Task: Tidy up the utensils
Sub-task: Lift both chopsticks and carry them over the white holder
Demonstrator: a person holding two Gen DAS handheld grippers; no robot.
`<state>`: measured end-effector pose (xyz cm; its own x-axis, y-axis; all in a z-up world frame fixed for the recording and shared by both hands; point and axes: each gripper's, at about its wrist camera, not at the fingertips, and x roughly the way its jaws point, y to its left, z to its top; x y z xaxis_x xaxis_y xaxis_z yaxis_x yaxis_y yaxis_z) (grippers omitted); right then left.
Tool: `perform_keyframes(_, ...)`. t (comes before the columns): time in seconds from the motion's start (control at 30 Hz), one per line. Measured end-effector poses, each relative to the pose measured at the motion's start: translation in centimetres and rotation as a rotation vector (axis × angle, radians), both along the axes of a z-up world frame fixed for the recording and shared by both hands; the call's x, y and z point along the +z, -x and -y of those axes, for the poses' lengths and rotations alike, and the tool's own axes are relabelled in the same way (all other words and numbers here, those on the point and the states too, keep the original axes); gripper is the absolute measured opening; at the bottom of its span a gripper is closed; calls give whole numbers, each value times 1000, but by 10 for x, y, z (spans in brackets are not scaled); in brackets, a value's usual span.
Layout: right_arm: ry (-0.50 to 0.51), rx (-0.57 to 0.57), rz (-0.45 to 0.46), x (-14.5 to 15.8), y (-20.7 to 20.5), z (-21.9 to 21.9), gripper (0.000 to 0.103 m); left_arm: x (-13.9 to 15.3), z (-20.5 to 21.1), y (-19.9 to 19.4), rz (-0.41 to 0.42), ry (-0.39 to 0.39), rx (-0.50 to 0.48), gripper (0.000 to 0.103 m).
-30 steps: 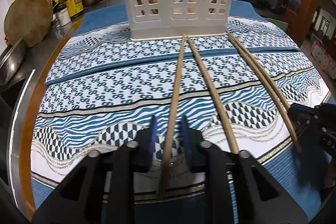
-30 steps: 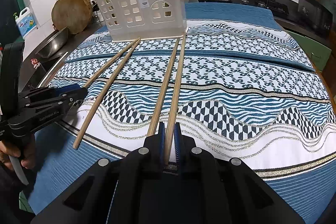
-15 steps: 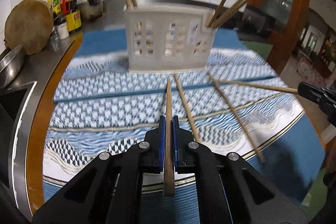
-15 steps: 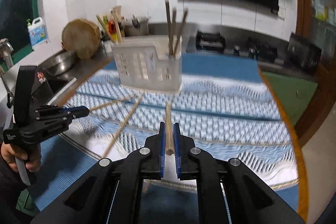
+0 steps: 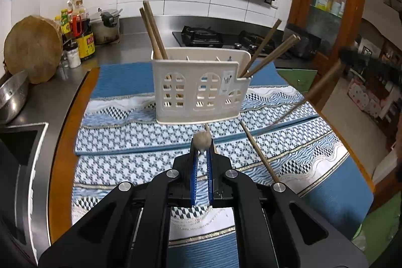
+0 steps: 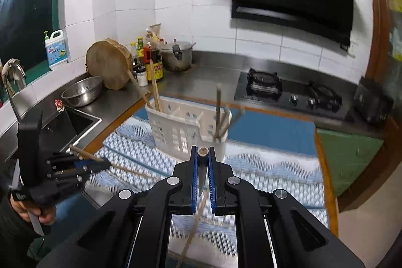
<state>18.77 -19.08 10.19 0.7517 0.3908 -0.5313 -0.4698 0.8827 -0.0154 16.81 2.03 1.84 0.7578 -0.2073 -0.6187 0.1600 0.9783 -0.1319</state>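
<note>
Chopsticks had come up off the surface (image 5: 120, 140) since a second before: each gripper had one pinched and raised. My left gripper (image 5: 201, 150) had its fingers (image 5: 193, 167) pressed onto a chopstick (image 5: 201, 140), seen end-on as a pale round tip pointing at the cream holder (image 5: 198, 89) at twelve o'clock. My right gripper (image 6: 203, 155) likewise clamped a chopstick (image 6: 203, 152) end-on, with the holder (image 6: 186, 129) just beyond at twelve o'clock.

A second earlier all four sticks lay flat on the patterned cloth (image 5: 140, 135); now two remained there, one chopstick on the cloth (image 5: 258, 150) at about two o'clock from my left fingers, the other mostly hidden behind them. The holder already carried two sticks in its left compartment (image 5: 153, 29) and three in its right compartment (image 5: 268, 47).

I judged the pick-up done for this pair and the drop into the holder next, which needed each stick tipped upright over an opening. Two more would then wait on the cloth.
</note>
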Motion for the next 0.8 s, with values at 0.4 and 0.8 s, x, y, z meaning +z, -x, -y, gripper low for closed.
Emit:
perform_keyframes(0.4,12,-14,127,79,-43,-27,7,54,-11,-17,67,59,-38,5)
perform_keyframes(0.8,69,-18,35,43,-90,-49,7,150,1,-45,289,-23,19,5)
